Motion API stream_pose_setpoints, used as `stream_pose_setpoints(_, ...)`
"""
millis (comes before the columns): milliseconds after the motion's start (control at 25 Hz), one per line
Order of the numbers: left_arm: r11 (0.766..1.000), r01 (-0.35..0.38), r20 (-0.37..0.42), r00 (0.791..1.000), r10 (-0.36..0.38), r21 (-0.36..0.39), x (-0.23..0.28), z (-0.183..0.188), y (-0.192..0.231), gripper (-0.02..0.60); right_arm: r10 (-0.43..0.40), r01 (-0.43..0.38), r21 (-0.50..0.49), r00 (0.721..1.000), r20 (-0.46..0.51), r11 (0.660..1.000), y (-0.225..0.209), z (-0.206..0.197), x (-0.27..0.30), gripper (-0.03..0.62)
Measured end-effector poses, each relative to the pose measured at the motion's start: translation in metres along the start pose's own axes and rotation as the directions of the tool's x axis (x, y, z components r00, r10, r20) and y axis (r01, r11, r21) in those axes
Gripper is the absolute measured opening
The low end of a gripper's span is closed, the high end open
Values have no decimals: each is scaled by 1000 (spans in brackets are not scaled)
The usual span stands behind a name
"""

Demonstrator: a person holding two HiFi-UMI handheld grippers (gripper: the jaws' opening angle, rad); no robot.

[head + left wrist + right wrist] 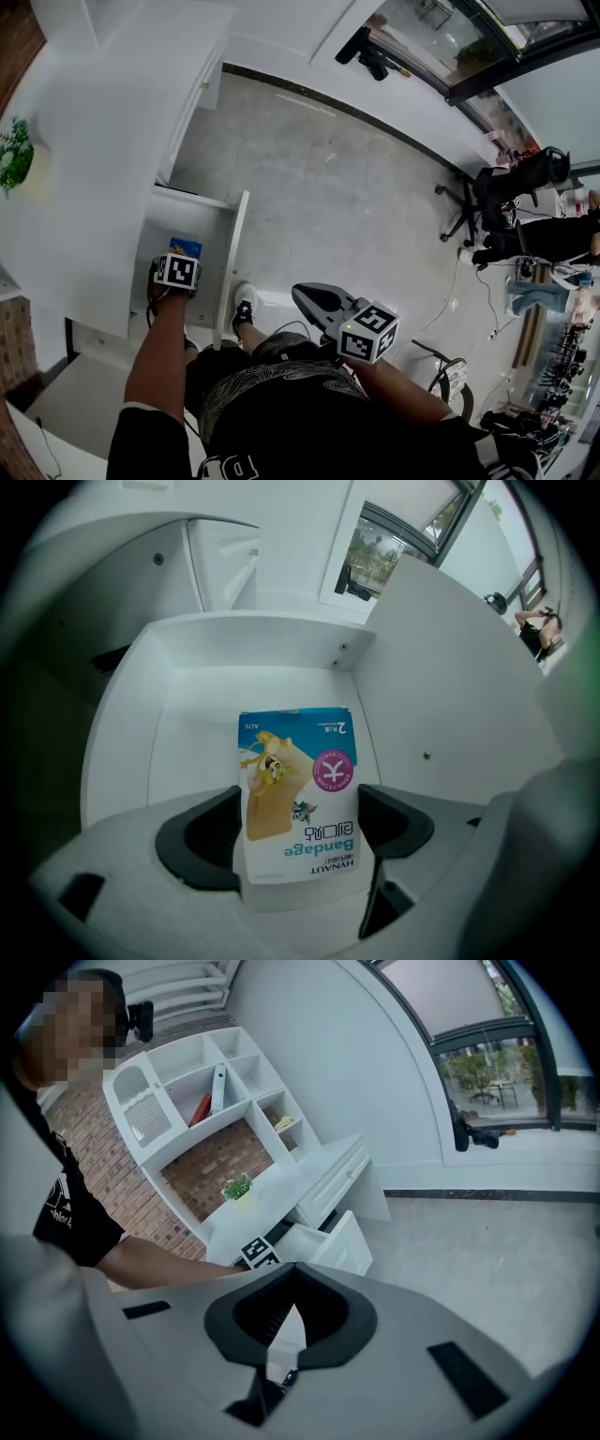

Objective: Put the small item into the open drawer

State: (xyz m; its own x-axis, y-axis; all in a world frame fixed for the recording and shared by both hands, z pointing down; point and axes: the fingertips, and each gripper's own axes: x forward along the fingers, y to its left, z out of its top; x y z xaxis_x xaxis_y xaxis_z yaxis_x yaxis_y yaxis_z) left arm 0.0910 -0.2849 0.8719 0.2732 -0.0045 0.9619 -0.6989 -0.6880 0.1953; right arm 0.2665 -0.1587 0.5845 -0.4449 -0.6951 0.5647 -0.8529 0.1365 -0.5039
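jaws of the left gripper pinch the small blue-and-white cardboard bandage box just above the open white drawer, apparently poised to release it inside, while the right gripper, pressed together and empty, hangs aside.

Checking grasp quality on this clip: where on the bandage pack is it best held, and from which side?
By its long side edges near one end, coming from above, as the left hand-held gripper holds the bandage pack now. It is narrow enough to fit between the jaws, and its free end points into the drawer.
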Motion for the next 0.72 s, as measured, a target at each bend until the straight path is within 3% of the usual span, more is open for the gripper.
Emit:
stream_pose_setpoints(360,1000,-17,-9,1000,17,7,16,-2,6,393,8,-8,21,1000,-10,1000,-6,-3,12,5)
stream_pose_setpoints(720,1000,-7,23,1000,7,4,-1,6,2,393,32,-32,6,999,-13,999,1,2,18,5)
